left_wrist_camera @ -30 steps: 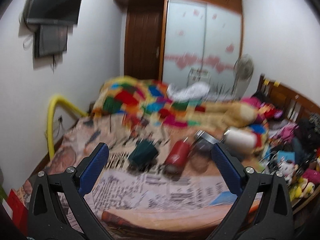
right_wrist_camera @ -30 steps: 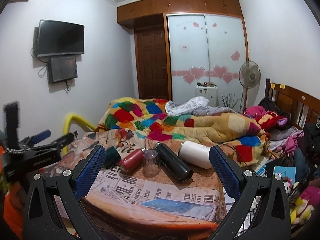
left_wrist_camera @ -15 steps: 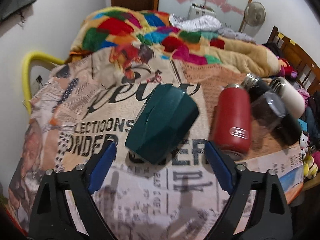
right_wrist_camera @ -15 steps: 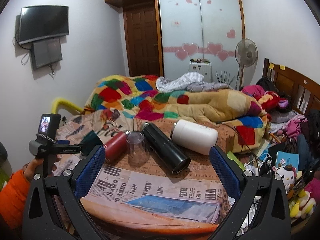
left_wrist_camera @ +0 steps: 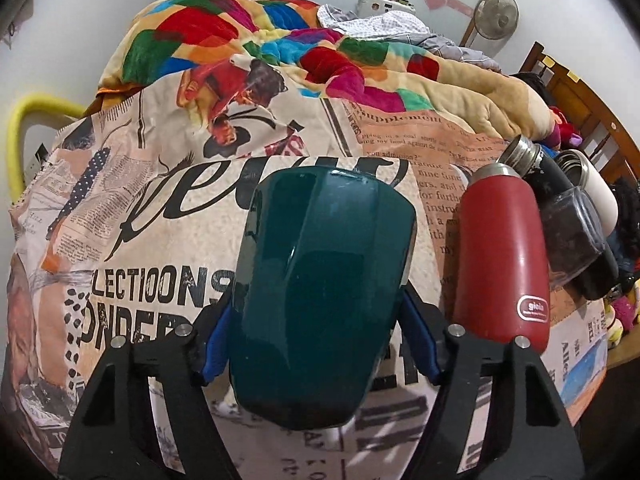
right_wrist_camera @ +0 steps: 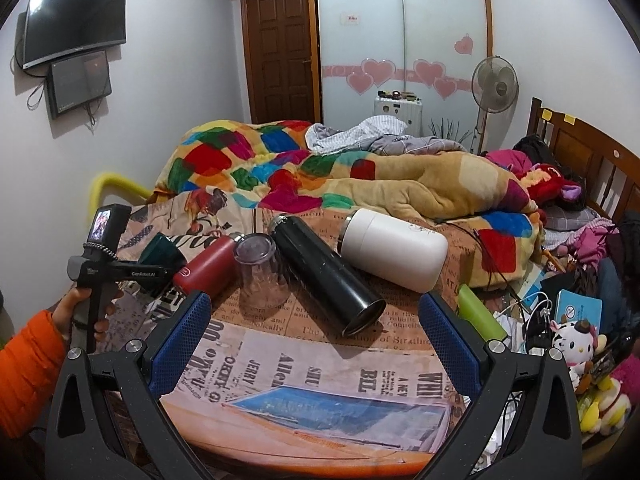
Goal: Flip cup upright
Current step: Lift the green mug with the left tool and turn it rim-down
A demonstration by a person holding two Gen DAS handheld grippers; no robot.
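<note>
A dark green cup lies on its side on the newspaper-print cloth. My left gripper straddles its near end, with a blue pad pressed against each side, shut on it. The cup also shows in the right wrist view at the left, with the left gripper at it. My right gripper is open and empty, held back above the table's near edge.
A red flask, an upside-down clear glass, a black flask and a white flask lie to the cup's right. A colourful blanket is behind. Clutter and toys are at the right.
My left gripper has moved in on the green cup and closed its pads on the cup's sides. The right gripper has stayed back and open.
</note>
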